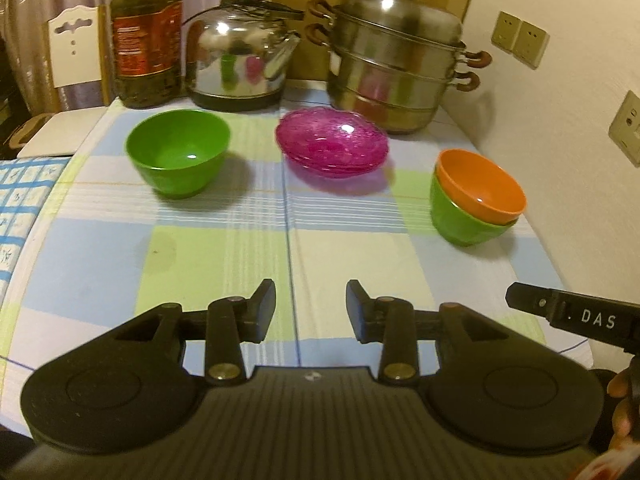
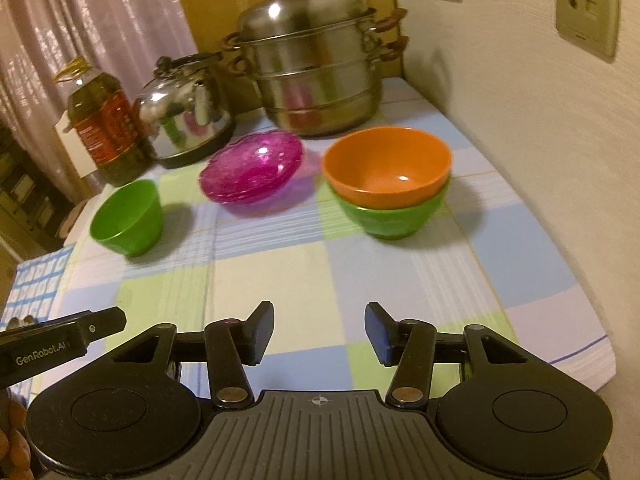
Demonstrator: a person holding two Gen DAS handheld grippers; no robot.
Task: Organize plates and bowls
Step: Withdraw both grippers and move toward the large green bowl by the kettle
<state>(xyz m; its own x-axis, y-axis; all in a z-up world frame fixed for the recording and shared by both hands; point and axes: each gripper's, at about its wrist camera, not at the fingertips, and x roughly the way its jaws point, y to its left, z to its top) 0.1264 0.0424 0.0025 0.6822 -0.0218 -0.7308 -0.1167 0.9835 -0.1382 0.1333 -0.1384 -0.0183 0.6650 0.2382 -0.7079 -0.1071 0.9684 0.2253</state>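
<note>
A lone green bowl [image 1: 178,154] [image 2: 128,219] stands upright at the left of the checked tablecloth. Pink glass plates [image 1: 332,142] [image 2: 252,166] lie stacked in the middle. At the right, an orange bowl [image 1: 480,184] [image 2: 386,166] nests in a second green bowl [image 1: 460,220] [image 2: 394,216]. My left gripper [image 1: 311,306] hovers over the near cloth, open, nothing between its fingers. My right gripper [image 2: 320,330] is likewise open and empty, well short of the stacked bowls. Each gripper's side shows at the other view's edge.
A steel steamer pot [image 1: 400,60] [image 2: 316,64], a steel kettle [image 1: 240,60] [image 2: 186,116] and an oil bottle [image 1: 146,36] [image 2: 104,120] line the back. The wall with sockets [image 1: 624,128] bounds the right. The tablecloth [image 1: 224,256] ends at the left on a blue-patterned cloth [image 1: 20,196].
</note>
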